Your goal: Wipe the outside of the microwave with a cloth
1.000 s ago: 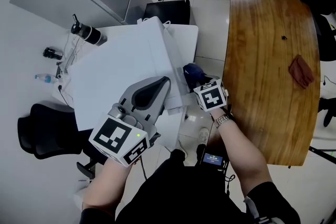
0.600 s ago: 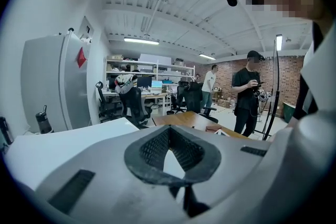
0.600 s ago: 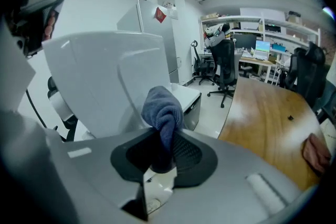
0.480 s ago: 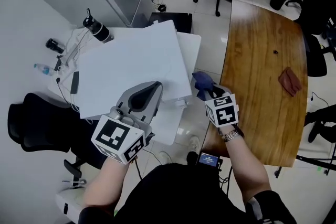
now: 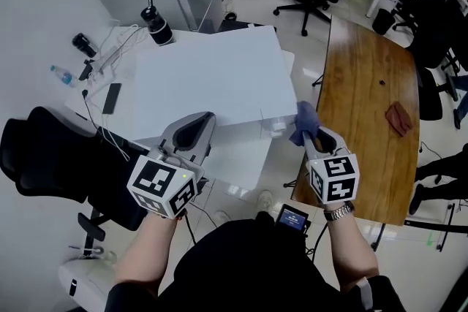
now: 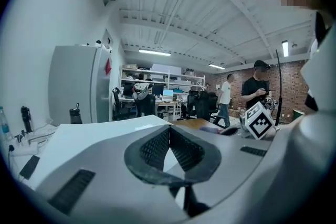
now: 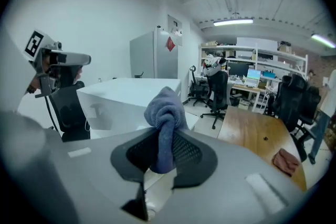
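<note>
Head view, L to R: left gripper (image 5: 199, 124) clenched, empty, over white microwave (image 5: 212, 77) front edge. Right gripper (image 5: 313, 139) grasps blue cloth (image 5: 303, 119) just beside its right side, seems apart. Step: approach. Next probably: press cloth on the wall & rub.

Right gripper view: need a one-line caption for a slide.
Right tool clamped on a bunched blue cloth, aimed toward the white microwave, wooden table to its right.
</note>
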`<state>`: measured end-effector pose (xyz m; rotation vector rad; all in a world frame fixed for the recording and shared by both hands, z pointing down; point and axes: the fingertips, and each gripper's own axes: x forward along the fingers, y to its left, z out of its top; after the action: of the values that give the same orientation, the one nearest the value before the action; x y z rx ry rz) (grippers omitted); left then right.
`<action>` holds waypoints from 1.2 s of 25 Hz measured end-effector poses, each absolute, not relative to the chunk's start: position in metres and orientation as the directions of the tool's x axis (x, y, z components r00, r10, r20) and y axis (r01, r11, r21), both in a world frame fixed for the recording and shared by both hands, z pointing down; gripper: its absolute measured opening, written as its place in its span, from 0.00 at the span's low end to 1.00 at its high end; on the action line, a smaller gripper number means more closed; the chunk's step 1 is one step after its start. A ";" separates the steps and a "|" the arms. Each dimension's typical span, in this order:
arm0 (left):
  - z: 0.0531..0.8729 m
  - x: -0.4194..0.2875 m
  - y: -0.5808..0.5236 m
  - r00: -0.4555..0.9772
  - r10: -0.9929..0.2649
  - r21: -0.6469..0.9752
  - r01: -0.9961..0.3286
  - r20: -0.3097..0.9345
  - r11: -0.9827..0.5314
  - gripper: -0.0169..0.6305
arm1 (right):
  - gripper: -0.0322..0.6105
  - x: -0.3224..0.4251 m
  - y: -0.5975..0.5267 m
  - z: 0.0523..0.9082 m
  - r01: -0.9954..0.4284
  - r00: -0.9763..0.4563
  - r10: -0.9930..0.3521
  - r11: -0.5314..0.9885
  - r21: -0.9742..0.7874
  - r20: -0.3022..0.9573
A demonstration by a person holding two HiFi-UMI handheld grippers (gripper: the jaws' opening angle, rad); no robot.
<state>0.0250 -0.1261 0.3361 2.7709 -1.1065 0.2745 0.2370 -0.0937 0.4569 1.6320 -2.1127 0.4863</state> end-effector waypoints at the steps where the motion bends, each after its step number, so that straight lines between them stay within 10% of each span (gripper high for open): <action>1: 0.337 0.012 -0.123 0.709 -0.670 0.070 -0.697 0.219 -0.714 0.04 | 0.16 0.228 -0.087 0.450 -0.968 -0.216 -0.827 0.249 -0.006 0.519; 30: 0.366 -0.284 -0.035 0.488 -0.842 0.109 -0.873 0.231 -0.476 0.03 | 0.16 -0.198 -0.070 0.490 -0.693 -0.617 -0.601 0.721 0.011 0.507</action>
<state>-0.2839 -0.0346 0.3656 2.5217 -1.4746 0.2145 -0.1978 -0.0702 0.4896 0.9873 -2.4404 0.2545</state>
